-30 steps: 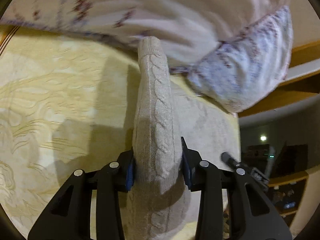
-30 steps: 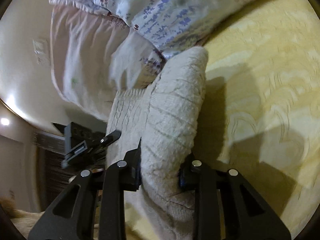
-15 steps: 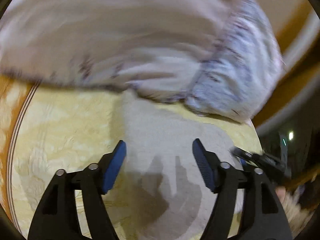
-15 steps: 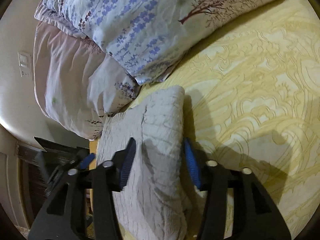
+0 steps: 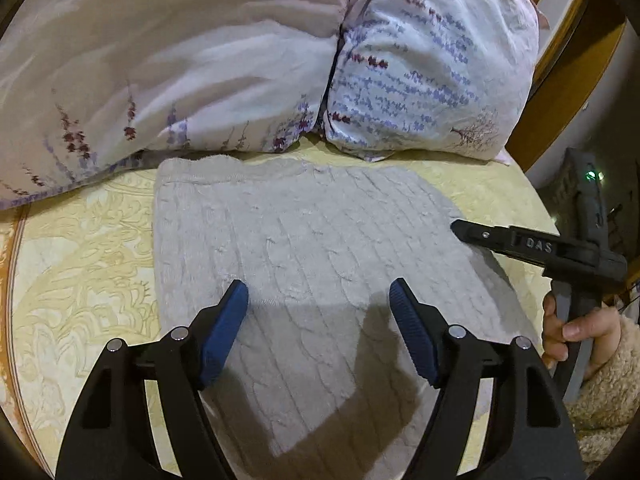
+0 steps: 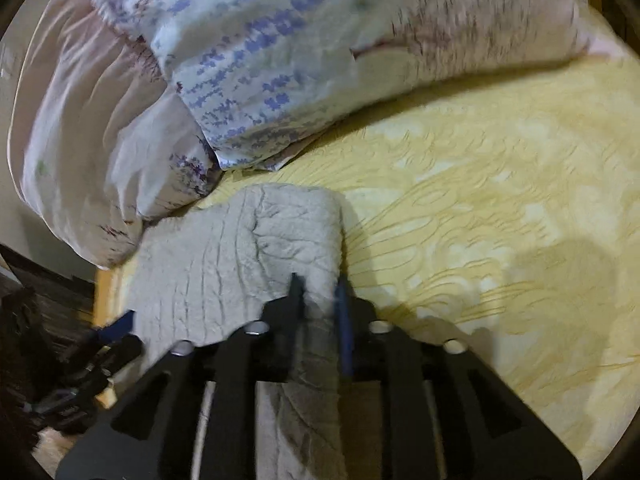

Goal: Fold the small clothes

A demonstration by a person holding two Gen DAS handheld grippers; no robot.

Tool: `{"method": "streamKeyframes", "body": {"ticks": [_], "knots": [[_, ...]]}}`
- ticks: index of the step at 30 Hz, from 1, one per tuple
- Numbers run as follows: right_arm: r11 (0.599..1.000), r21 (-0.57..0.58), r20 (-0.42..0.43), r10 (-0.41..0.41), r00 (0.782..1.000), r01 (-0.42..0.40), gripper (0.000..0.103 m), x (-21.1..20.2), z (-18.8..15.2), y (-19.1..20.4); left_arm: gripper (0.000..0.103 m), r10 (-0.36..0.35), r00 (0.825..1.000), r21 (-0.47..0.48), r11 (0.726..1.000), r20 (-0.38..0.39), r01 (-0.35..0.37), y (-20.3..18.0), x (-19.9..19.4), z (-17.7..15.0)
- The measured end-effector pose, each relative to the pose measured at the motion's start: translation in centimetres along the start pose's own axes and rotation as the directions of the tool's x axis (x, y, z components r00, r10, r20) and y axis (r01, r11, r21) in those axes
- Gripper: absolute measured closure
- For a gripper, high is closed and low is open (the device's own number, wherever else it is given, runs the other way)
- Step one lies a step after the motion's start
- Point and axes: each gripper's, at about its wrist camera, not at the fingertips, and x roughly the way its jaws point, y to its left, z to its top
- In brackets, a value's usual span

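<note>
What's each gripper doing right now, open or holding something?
Left gripper: open, jaws spread above the knit sweater, gripping nothing.
Right gripper: shut on the knit sweater, pinching a fold at its edge.

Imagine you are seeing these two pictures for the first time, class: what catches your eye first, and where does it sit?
First comes the cream cable-knit sweater, lying folded on the yellow patterned bedspread just in front of the floral pillows. Next, the left gripper hangs open above it, blue pads apart, while the right gripper is pinched on the sweater's edge.
</note>
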Motion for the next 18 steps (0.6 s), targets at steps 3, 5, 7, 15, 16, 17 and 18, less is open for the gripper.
{"method": "streamKeyframes", "body": {"ticks": [3, 5, 7, 15, 16, 17, 18], "knots": [[0.993, -0.109, 0.086, 0.060, 0.995, -0.050, 0.073, -3.5, -1.7, 1.5, 0.028, 0.020, 0.999, -0.019, 1.000, 0.048, -0.019, 0.5, -2.3, -0.8], [0.980, -0.178, 0.087, 0.105, 0.991, -0.088, 0.075, -4.9, -3.2, 2.4, 0.028, 0.056, 0.996, -0.029, 0.998, 0.064, -0.055, 0.8, -3.3, -1.7], [0.959, -0.265, 0.065, 0.118, 0.991, -0.097, 0.076, -5.5, -5.1, 3.7, 0.028, 0.094, 0.994, -0.038, 0.995, 0.059, -0.092, 1.2, -3.7, -2.6], [0.950, -0.310, 0.020, -0.035, 0.999, 0.040, 0.077, -2.3, -7.4, 4.4, 0.026, 0.173, 0.984, -0.050, 0.983, -0.043, -0.175, 1.5, -1.1, -3.8], [0.949, -0.309, 0.029, -0.049, 0.998, 0.056, 0.077, -2.1, -7.4, 4.6, 0.025, 0.181, 0.983, -0.050, 0.982, -0.044, -0.183, 1.5, -0.9, -3.7], [0.948, -0.312, 0.033, -0.061, 0.998, 0.069, 0.077, -1.9, -7.4, 4.8, 0.024, 0.188, 0.981, -0.050, 0.981, -0.045, -0.190, 1.5, -0.7, -3.6], [0.945, -0.316, 0.033, -0.074, 0.997, 0.081, 0.077, -2.1, -7.4, 5.1, 0.024, 0.189, 0.981, -0.058, 0.980, -0.044, -0.191, 1.5, -0.9, -3.6]]}}
